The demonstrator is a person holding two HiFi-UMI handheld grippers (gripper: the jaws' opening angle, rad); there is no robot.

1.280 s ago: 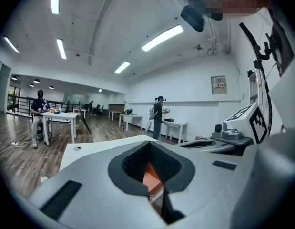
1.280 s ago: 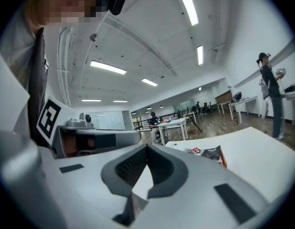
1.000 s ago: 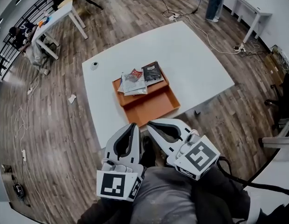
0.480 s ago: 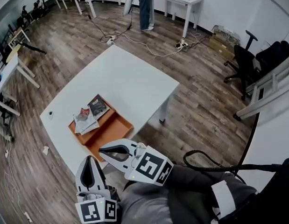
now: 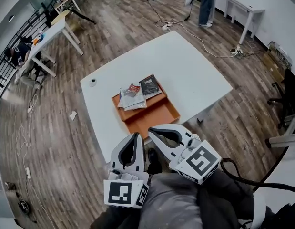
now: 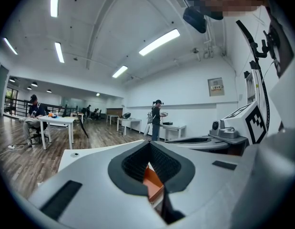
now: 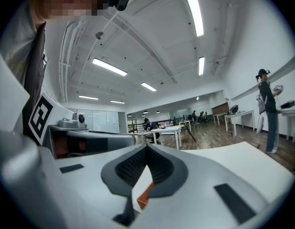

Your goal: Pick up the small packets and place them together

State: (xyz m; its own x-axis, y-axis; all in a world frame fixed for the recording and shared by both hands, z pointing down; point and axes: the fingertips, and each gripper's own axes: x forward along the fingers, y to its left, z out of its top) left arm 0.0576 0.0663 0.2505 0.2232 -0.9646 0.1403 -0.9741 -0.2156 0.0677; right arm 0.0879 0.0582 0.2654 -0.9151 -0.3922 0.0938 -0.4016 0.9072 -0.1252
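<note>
In the head view the white bench is filling the middle of the frame, and an orange tray is lying on it near its lower edge. The small packets are sitting together in a loose pile on the upper half of the tray. Pale ones are lying at the left with a red packet on top of them, and a dark packet is touching the pile on its right. The lower half of the tray is showing bare orange. A small round object is resting on the bench to the upper left of the tray, well apart from it.

Both grippers are hovering at the bottom of the frame, their tips meeting the tray's lower corner in the picture and touching none of the packets. The left gripper is pointing up the frame. In the left gripper view its fingers are pressing together at the tips with nothing clamped, and a sliver of orange tray is showing through the gap behind them. The right gripper is sitting just beside it, and its fingers are likewise closing tip to tip on nothing. A person is standing at the top of the frame.
</note>
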